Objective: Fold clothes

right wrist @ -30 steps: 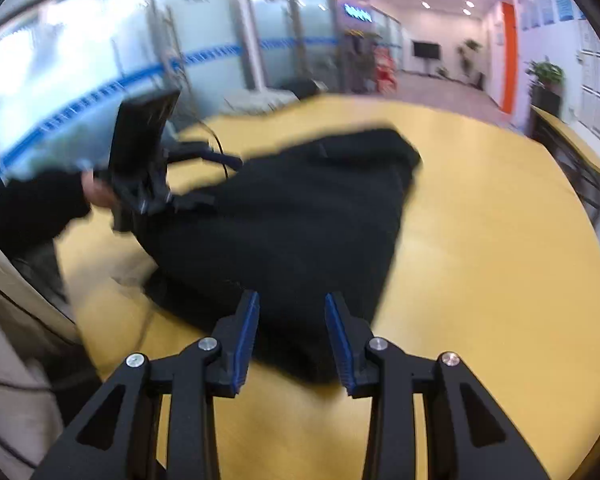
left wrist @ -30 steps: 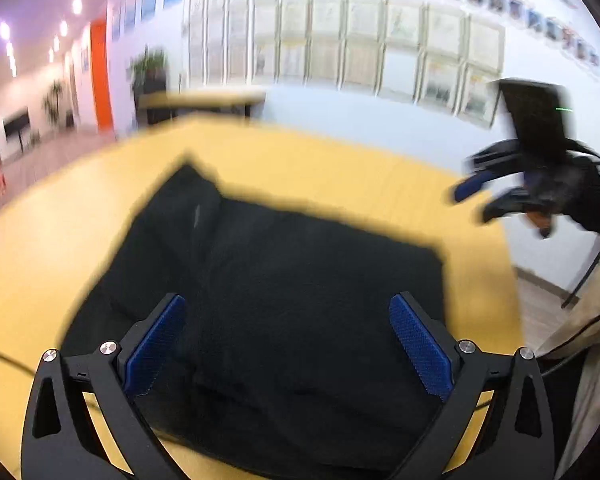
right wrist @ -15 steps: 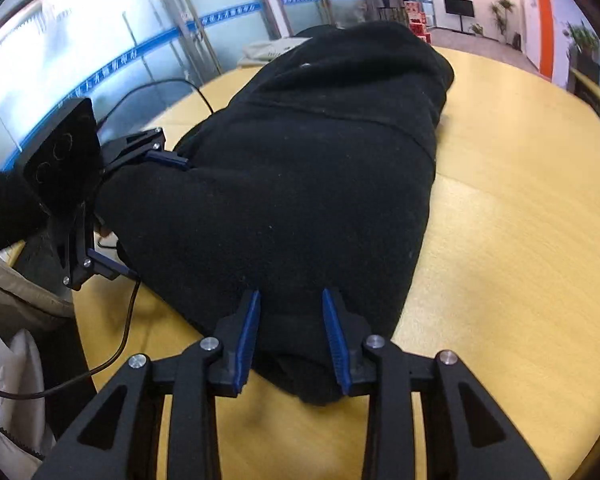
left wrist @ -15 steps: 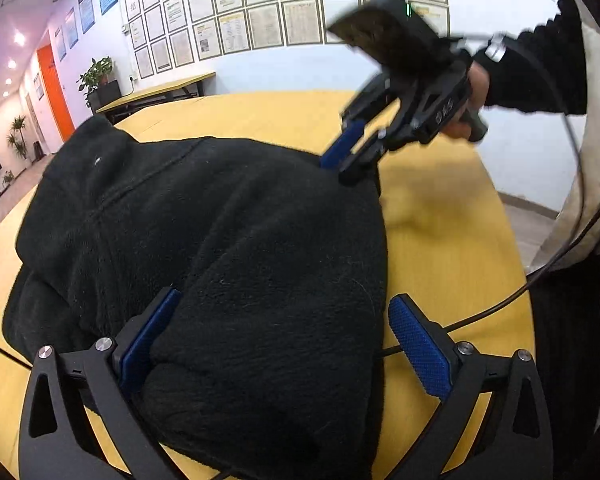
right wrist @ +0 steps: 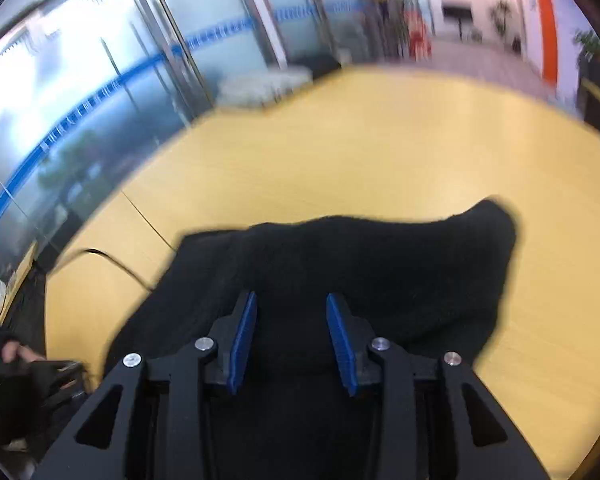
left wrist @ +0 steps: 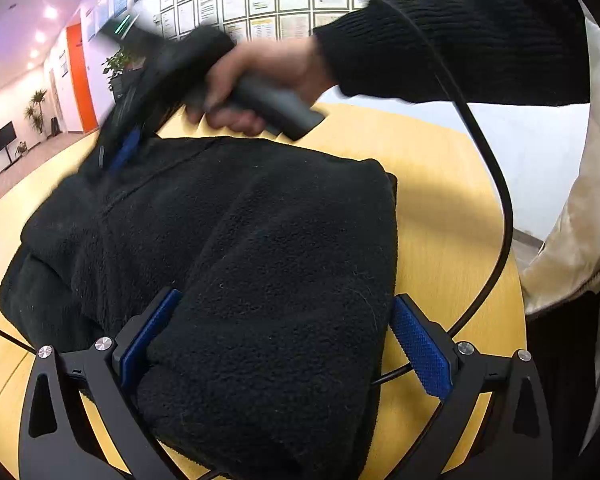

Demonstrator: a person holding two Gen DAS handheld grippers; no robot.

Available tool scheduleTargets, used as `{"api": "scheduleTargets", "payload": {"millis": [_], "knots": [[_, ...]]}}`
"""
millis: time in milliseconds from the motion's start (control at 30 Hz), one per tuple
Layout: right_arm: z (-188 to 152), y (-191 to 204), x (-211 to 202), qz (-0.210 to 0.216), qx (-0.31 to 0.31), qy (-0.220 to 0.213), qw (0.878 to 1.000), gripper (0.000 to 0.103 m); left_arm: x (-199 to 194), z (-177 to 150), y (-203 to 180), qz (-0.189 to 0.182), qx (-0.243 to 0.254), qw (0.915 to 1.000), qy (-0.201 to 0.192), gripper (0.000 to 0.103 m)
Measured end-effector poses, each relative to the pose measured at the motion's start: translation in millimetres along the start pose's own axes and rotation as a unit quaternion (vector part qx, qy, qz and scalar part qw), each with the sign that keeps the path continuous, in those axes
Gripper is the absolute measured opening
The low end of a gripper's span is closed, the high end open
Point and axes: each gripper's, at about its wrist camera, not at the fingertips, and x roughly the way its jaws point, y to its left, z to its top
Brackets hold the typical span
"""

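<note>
Left gripper (left wrist: 280,340) spread wide round the fleece (left wrist: 240,248), right gripper (right wrist: 292,340) also parted w/ nothing pinched, so imo press that near fold flat b4 letting go.

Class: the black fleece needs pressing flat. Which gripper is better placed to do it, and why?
Likely the left gripper: its open jaws straddle the near end of the black fleece on the yellow table. The right gripper shows blurred at the far end.
</note>
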Motion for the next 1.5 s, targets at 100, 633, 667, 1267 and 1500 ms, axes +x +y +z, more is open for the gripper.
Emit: {"api": "scheduleTargets", "payload": {"millis": [100,633,667,1267,1500], "knots": [[4.2,12.5,34.1,-0.011,-0.046,0.042,0.998,0.040,-5.1,-9.7,1.3,-0.009,-0.008,0.9999,-0.010,0.102],[-15.2,19.3,16.1,-0.101,-0.095,0.016,0.990,0.038,-11.7,-20.5,-0.9,-0.014,-0.010,0.9996,-0.021,0.102],[-15.0,21.6,10.2,-0.099,-0.088,0.007,0.991,0.039,-13.6,-19.7,-0.3,-0.015,-0.019,0.9995,-0.022,0.102],[-238.0,0.1,-299.1,-0.202,0.113,-0.152,0.961,0.067,-260.4,-92.2,15.9,0.121,-0.386,0.9083,-0.109,0.103],[-314.7,-29.7,-342.9,-0.236,0.174,-0.185,0.938,0.078,-214.2,-112.4,8.7,0.099,-0.455,0.8806,-0.087,0.103]]}}
